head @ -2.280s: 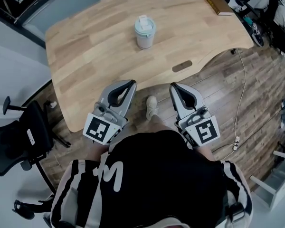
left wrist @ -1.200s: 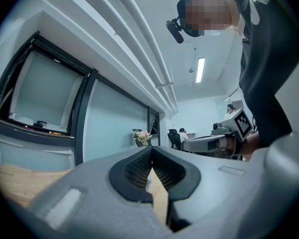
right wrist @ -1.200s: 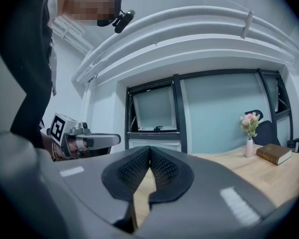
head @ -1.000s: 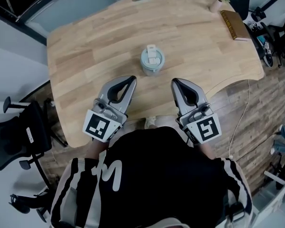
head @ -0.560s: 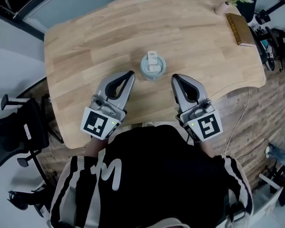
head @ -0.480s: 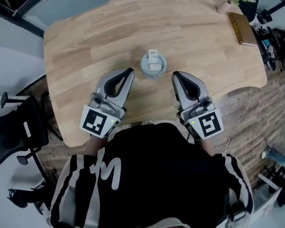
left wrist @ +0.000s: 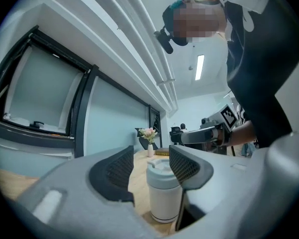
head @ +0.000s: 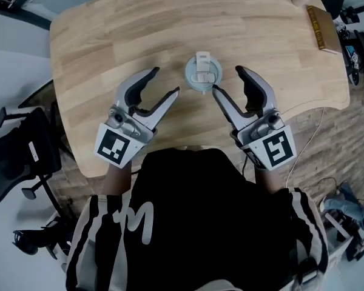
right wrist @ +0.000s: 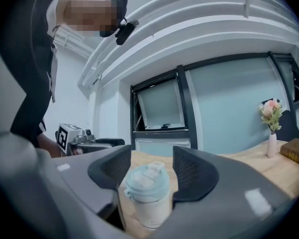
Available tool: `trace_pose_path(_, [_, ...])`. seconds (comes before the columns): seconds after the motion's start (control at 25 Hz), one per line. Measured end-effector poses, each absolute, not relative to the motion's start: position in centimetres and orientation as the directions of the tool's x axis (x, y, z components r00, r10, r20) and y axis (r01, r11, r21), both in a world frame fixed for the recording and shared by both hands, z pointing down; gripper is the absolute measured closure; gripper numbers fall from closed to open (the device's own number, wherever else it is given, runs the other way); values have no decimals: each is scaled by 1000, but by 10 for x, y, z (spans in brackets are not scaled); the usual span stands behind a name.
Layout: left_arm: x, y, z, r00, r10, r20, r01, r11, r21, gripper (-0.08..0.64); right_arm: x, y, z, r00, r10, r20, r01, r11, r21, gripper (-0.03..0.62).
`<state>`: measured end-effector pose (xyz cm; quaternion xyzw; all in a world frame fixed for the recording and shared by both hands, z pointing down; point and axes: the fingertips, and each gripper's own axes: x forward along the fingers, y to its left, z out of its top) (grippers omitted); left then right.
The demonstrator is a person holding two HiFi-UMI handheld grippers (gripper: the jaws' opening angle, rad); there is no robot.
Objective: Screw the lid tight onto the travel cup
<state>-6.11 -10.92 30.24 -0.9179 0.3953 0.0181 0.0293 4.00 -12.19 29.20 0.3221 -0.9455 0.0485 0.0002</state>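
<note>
pale wooden table (head: 109,41) carries the white travel cup (head: 202,76), upright near its front edge with the pale blue lid (right wrist: 145,180) sitting on top, and a brown book (head: 325,29) lies well apart at the right corner. the left gripper (head: 165,81) and right gripper (head: 225,79) point at the cup from either side, near it but not touching. both have just been opening their jaws, which stand apart with nothing between the pads.
</note>
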Motion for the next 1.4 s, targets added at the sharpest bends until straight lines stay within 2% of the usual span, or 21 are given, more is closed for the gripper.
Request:
trace_pose_path(0.12, [-53, -107, 313, 730, -679, -80, -684, -726, -68, 295, 38, -127, 296, -795, -606, 35, -607, 791, -78, 303])
trace_pose_path(0.32, [-40, -104, 343, 788, -616, -12, -615, -786, -55, 196, 22, -123, 299, -813, -578, 72, -582, 811, -66, 225])
trace_pose_path(0.6, [-31, -112, 381, 834, -545, 82, -545, -838, -25, 166, 9, -125, 315, -831, -547, 100, -553, 832, -45, 166])
trace_pose_path(0.8, [-17, -121, 405, 843, -523, 125, -525, -851, -18, 156, -3, -128, 331, -834, -533, 141, -541, 841, -24, 138])
trace_pose_path(1.4, [9, -142, 427, 875, -466, 129, -471, -882, 8, 156, -15, -144, 352, -817, -546, 183, -554, 833, 13, 134])
